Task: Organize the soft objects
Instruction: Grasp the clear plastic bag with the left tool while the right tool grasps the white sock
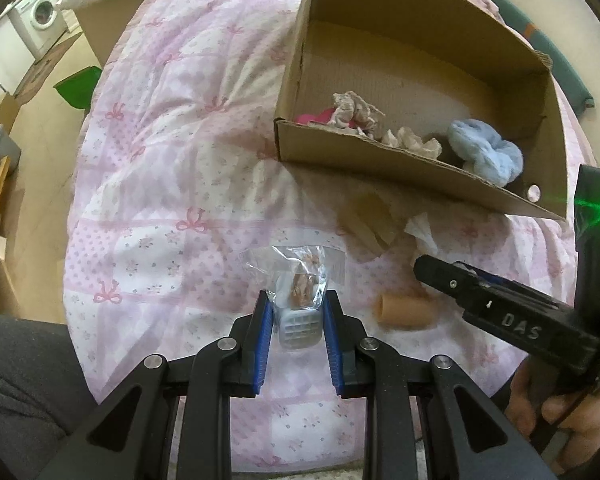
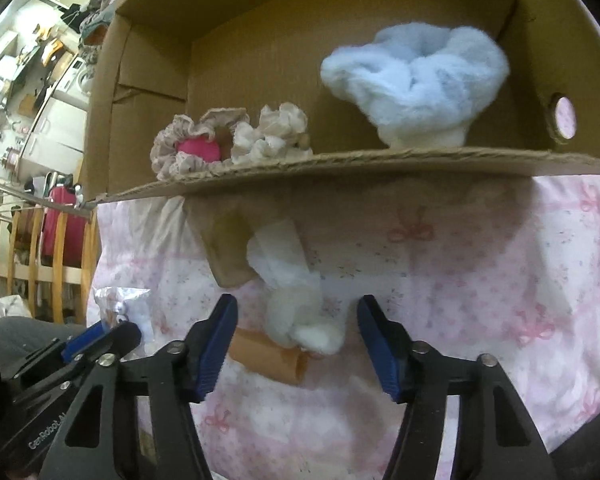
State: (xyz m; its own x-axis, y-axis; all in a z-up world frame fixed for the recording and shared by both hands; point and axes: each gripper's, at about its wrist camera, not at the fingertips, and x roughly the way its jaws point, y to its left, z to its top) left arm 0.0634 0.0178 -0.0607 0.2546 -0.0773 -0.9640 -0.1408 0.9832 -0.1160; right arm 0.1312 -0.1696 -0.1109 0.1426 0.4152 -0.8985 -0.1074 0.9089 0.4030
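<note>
White fluffy soft toy (image 2: pixel 300 320) lying on the pink quilt (image 2: pixel 480 280) between my right gripper's (image 2: pixel 296 316) spread blue pads (image 2: pixel 216 344), untouched, my left gripper (image 1: pixel 298 312) clamped on a crinkly clear plastic packet (image 1: pixel 296 276), open cardboard box (image 1: pixel 380 160) beyond holding a pale blue fuzzy scrunchie (image 2: pixel 416 80).

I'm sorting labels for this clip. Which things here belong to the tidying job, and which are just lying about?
Job:
cardboard box
blue fluffy scrunchie
beige scrunchies
clear packet in left gripper
white fluffy piece between right gripper jaws
tan tube

Lying about:
washing machine
green bin
wooden rail
</note>
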